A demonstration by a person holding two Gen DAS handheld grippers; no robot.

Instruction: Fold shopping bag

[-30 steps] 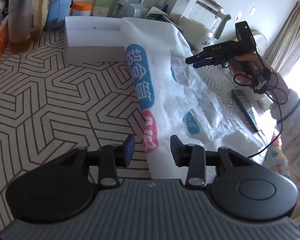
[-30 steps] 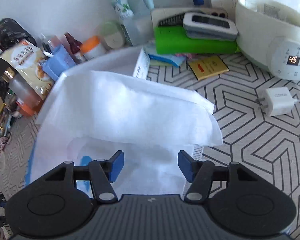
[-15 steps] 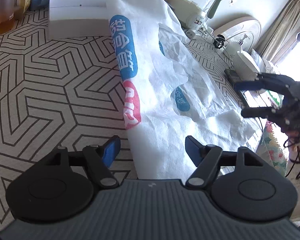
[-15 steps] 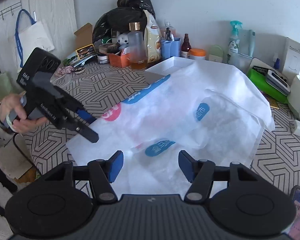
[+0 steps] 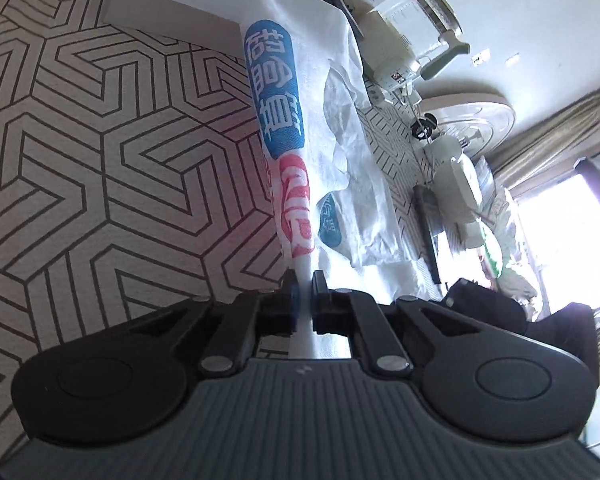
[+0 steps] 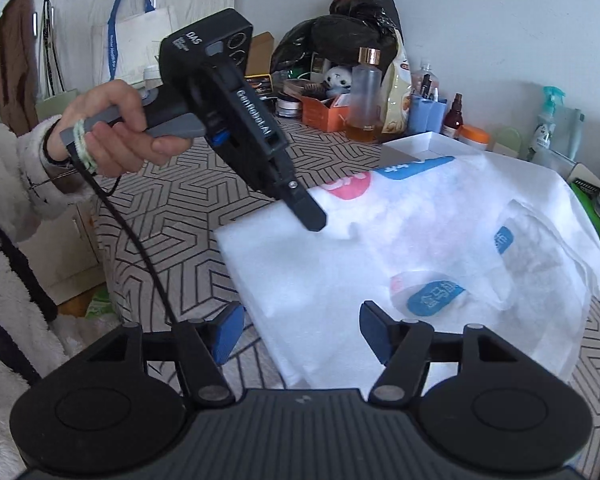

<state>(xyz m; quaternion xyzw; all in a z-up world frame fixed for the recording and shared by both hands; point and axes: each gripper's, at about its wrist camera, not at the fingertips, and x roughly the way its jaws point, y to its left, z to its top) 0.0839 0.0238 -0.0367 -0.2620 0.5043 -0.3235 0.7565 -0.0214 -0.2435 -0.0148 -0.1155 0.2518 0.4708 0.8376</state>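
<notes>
Behind the table (image 6: 172, 200), which has a cloth with a black line pattern, many bottles and boxes stand against a white wall. On this cloth lies the white shopping bag (image 6: 440, 248), spread flat, with blue and red printed labels; its far end rests on a white box (image 5: 172, 12). The left gripper (image 5: 303, 280) is pinching the near edge of the bag: its jaws have just closed, and a thin fold of white fabric stands between the pads. In the right wrist view the same gripper (image 6: 314, 220) comes down at a slant onto the bag's left edge, held by a hand (image 6: 116, 128) in a fluffy white sleeve (image 6: 12, 152). The right gripper (image 6: 300, 334) has its blue-padded fingers (image 6: 228, 332) spread apart above the near corner of the bag, and nothing is held between them.
</notes>
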